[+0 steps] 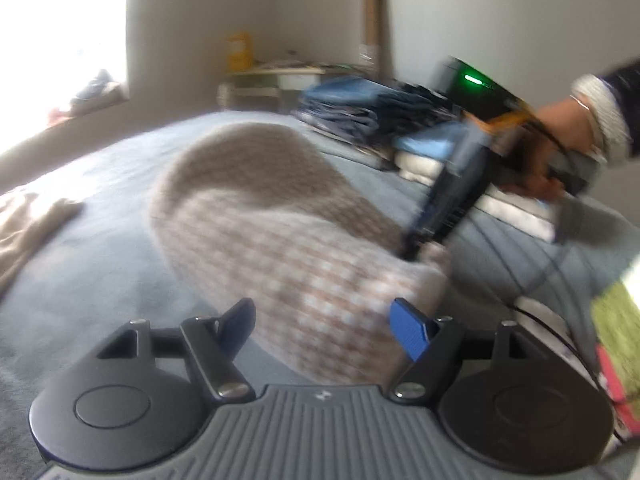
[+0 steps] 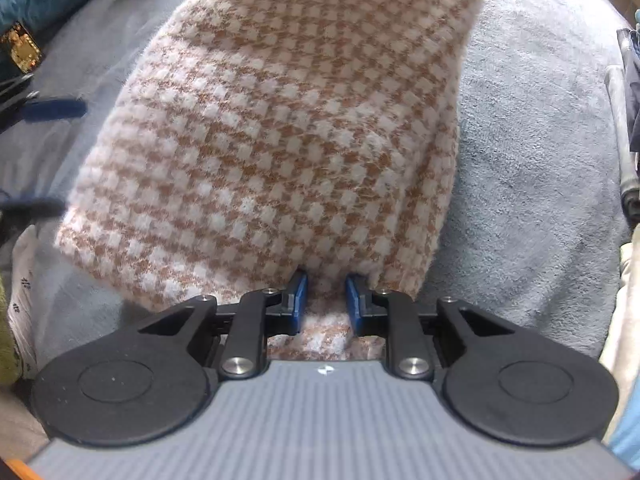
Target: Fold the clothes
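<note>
**Inspector:** Start at your left. Your left gripper (image 1: 324,328) stands with its jaws wide apart and nothing between the pads; the checked sweater (image 2: 280,128) lies just ahead of it. It is holding nothing. Do you agree?

**Operator:** Yes. It is free.

**Inspector:** The sweater sits in the middle of the grey bedspread (image 2: 532,168), partly doubled over, one end raised into a rounded hump in the left wrist view. Moving right: your right gripper (image 2: 326,300) is clamped on the near edge of the sweater, with the fabric bunched between the blue pads. The right hand (image 1: 560,148) carries it, pointing steeply down.

**Operator:** So what would you have me do with the fold?

**Inspector:** In my judgement, you should keep the right grip firm and carry that edge across low, so the knit does not sag or twist. Bring the left gripper to the matching corner before you lay the edge down; one pinch alone is likely to leave the fold skewed. The knit looks thick and fluffy, so take a deep bite.

**Operator:** Anything further right?

**Inspector:** The stack of folded clothes (image 1: 360,108) stands at the far right of the bed, well apart from the sweater. Keep it undisturbed.
</note>
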`<state>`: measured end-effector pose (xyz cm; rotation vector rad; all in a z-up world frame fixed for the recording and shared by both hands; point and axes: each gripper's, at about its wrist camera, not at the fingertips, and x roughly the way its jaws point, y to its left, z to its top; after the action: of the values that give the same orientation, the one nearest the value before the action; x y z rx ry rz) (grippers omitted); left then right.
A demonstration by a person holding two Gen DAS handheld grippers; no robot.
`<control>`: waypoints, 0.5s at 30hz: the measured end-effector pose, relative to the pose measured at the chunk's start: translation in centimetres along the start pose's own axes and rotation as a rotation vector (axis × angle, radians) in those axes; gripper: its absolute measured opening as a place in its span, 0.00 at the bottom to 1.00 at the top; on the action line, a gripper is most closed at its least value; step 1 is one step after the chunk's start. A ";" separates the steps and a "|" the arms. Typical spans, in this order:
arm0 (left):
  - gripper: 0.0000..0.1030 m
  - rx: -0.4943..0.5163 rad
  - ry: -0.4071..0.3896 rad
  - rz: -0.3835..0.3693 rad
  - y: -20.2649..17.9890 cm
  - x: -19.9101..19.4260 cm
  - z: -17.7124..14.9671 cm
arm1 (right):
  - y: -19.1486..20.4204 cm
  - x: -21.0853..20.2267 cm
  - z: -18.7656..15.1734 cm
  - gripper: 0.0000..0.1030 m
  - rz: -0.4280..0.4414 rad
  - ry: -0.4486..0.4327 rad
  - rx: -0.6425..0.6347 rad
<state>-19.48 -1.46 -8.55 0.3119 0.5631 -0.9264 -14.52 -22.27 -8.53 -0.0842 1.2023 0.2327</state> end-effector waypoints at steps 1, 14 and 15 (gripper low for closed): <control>0.75 0.022 0.009 0.006 -0.6 0.3 -0.1 | 0.1 0.0 0.1 0.18 -0.005 0.003 -0.001; 0.75 0.206 0.086 0.430 -5.4 4.8 -3.2 | 0.7 -0.1 -0.4 0.19 -0.033 0.024 0.010; 0.75 0.188 0.108 0.446 -4.9 4.7 -3.4 | 0.6 -0.2 -0.6 0.18 -0.030 0.023 0.008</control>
<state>-22.42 -5.71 -14.13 0.6324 0.4791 -0.5317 -15.26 -21.78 -8.47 -0.0980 1.2237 0.2005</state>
